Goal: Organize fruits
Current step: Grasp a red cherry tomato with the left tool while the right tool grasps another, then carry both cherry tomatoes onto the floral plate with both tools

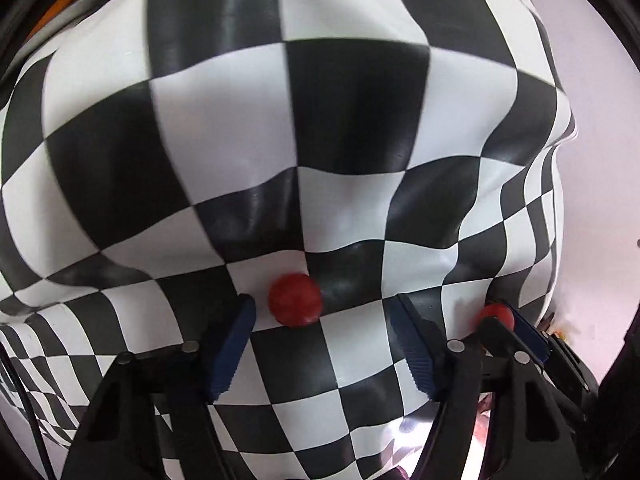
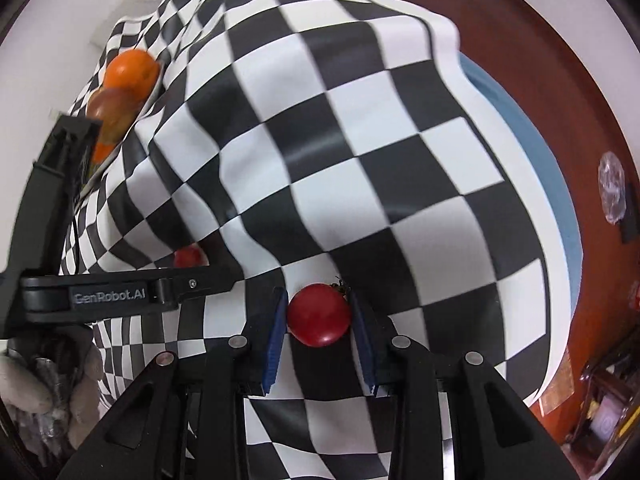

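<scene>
A counter [image 2: 400, 184] draped in a rumpled black-and-white chequered cloth is seen from both wrist views, with a brown floor [image 2: 532, 40] beyond its far edge. In the right wrist view, a small red tomato [image 2: 319, 314] is held between the blue pads of the right gripper [image 2: 319, 320], whose fingers are closed on it from both sides; the stem end is turned toward the right-hand pad. In the left wrist view, a second red tomato [image 1: 295, 299] lies on the cloth just ahead of the left gripper [image 1: 322, 320], nearer the left-hand finger [image 1: 234, 344] than the other, and is not touched by either pad; those fingers stand part open. The fruit is nearly round, so no long axis governs the approach; a slight shift toward the left-hand side is judged necessary to centre it. The right gripper with its tomato is seen just beside the left one, so room on that side is tight. Oranges and a darker fruit [image 2: 116, 108] are gathered at the far left of the cloth, well apart. Folds in the cloth around the loose tomato could let it roll.
</scene>
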The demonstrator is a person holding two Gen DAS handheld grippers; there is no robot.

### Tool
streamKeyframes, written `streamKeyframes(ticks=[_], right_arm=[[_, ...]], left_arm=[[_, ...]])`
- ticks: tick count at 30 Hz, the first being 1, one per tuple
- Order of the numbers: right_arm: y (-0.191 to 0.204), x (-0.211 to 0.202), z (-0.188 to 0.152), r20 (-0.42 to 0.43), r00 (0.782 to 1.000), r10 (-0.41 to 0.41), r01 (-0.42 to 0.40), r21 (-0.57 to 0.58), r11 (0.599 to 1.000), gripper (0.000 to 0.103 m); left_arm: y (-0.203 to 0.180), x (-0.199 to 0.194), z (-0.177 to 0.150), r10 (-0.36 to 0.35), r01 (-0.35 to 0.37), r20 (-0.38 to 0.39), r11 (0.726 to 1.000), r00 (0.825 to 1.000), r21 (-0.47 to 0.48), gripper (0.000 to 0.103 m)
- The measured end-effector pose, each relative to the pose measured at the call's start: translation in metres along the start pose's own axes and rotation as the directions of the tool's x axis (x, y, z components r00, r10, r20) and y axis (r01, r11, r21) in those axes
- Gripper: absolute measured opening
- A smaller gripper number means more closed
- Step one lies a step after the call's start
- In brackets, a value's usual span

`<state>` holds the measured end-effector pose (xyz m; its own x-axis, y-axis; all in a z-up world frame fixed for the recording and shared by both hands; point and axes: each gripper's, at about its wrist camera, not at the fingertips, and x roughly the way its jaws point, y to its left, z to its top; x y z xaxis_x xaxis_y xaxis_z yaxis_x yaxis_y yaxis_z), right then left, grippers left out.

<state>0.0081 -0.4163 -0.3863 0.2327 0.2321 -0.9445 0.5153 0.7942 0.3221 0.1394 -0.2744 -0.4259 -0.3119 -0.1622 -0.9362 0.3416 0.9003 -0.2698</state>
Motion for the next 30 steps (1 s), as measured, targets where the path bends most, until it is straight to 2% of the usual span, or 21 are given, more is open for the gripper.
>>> streamKeyframes(ticks=[4, 7, 11, 14, 16, 19, 21, 30], right_arm=[[-0.007, -0.002, 0.001, 0.007, 1.0, 0.018, -0.018, 0.024, 1.0, 0.035], [-0.01, 0.001, 0.001, 0.004, 1.0, 0.02, -0.02, 0.029, 0.999, 0.035], [-0.011, 0.005, 0.003, -0.001, 0.999, 0.033, -0.033, 0.038, 0.999, 0.035], [-0.01, 0.006, 0.006, -0.003, 1.0, 0.031, -0.031, 0.034, 0.999, 0.035], [-0.009, 0.007, 0.006, -0.005, 1.0, 0.029, -0.029, 0.034, 0.999, 0.035], [-0.01, 0.007, 0.005, -0.005, 1.0, 0.028, -0.028, 0.035, 0.999, 0.035], [-0.009, 0.006, 0.006, -0.006, 1.0, 0.025, -0.025, 0.034, 0.999, 0.035], [0.001, 0.002, 0.008, 0.006, 0.999, 0.035, -0.035, 0.035, 0.999, 0.035]], left_arm=[[0.016, -0.006, -0.006, -0.041, 0.042, 0.003, 0.997, 0.999, -0.058, 0.067], [0.028, -0.003, -0.007, -0.043, 0.042, -0.006, 0.996, 0.999, -0.08, 0.067], [0.027, -0.001, 0.001, -0.03, 0.03, -0.001, 0.996, 1.0, -0.082, 0.067], [0.016, 0.001, 0.012, -0.029, 0.029, 0.008, 0.996, 1.0, -0.083, 0.054], [0.01, 0.002, 0.013, -0.021, 0.022, 0.014, 0.997, 1.0, -0.07, 0.036], [0.004, -0.009, 0.025, 0.001, 0.0, 0.016, 0.999, 1.0, -0.043, 0.026], [0.003, -0.012, 0.026, -0.005, 0.006, 0.02, 0.999, 1.0, -0.04, 0.023], [0.006, -0.029, 0.014, -0.033, 0.035, 0.055, 0.998, 0.998, -0.049, 0.023]])
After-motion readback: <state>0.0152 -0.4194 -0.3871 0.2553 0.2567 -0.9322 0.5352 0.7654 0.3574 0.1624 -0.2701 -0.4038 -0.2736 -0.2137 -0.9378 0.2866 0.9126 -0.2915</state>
